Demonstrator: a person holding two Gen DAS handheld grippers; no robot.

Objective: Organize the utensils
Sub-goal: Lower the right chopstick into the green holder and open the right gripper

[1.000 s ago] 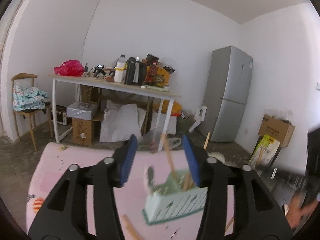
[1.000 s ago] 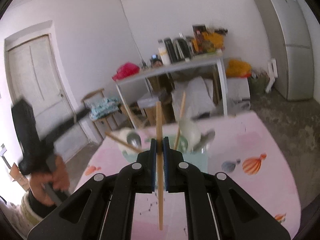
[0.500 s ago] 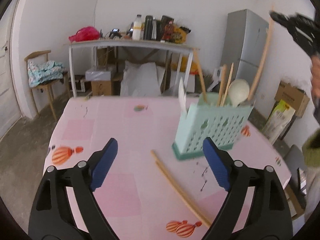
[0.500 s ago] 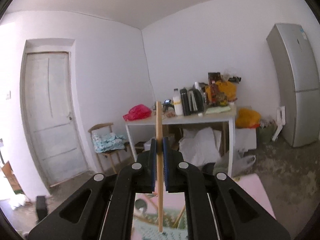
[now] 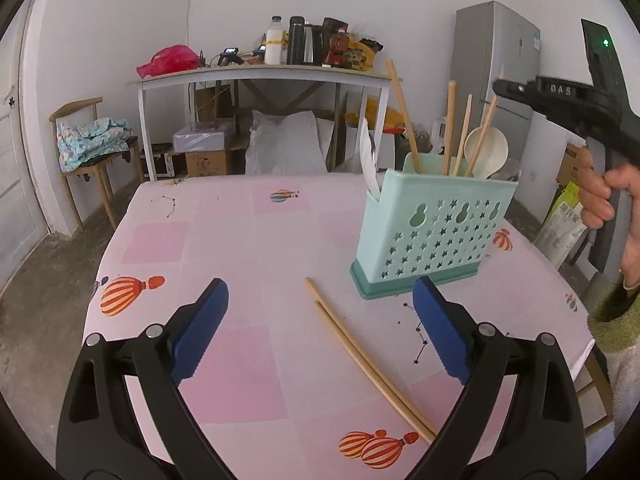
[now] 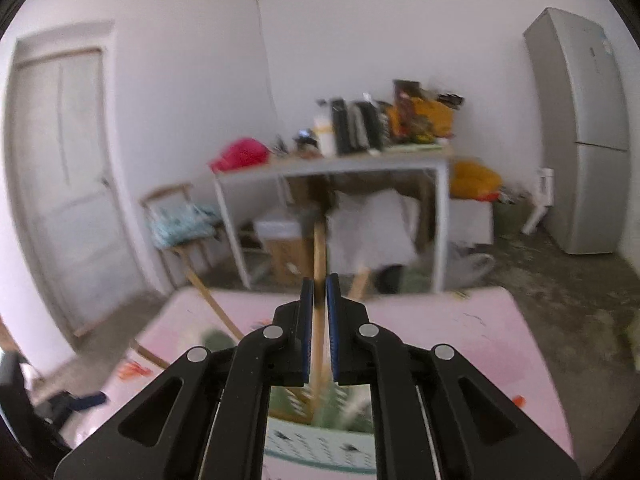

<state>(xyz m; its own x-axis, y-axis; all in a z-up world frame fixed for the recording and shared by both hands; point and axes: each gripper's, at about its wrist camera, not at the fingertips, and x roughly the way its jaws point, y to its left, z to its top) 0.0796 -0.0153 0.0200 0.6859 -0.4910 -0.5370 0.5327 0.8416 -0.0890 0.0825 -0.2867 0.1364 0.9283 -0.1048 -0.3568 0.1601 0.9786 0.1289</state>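
Note:
My left gripper (image 5: 320,284) hovers low over the pink tablecloth (image 5: 224,240). Its jaws are opening wide and grip nothing. Two wooden chopsticks (image 5: 360,352) lie side by side on the cloth below them. To the right stands a mint green utensil holder (image 5: 432,232) holding several chopsticks, a white spoon (image 5: 496,152) and a pale utensil. My right gripper (image 6: 319,280) hangs over the holder (image 6: 320,448), and its jaws are opening. A chopstick (image 6: 319,252) stands between the pads with its lower end in the holder, and a gap shows beside it.
A person's hand (image 5: 600,196) holds the right gripper (image 5: 498,88) at the table's right edge. Behind the table stand a cluttered white side table (image 5: 280,74), a wooden chair (image 5: 96,140) with cloth on it, and a grey fridge (image 5: 496,80).
My left gripper came down toward the cloth and its jaws spread wide. My right gripper carried its chopstick over the holder, lowered it in, and its pads have loosened.

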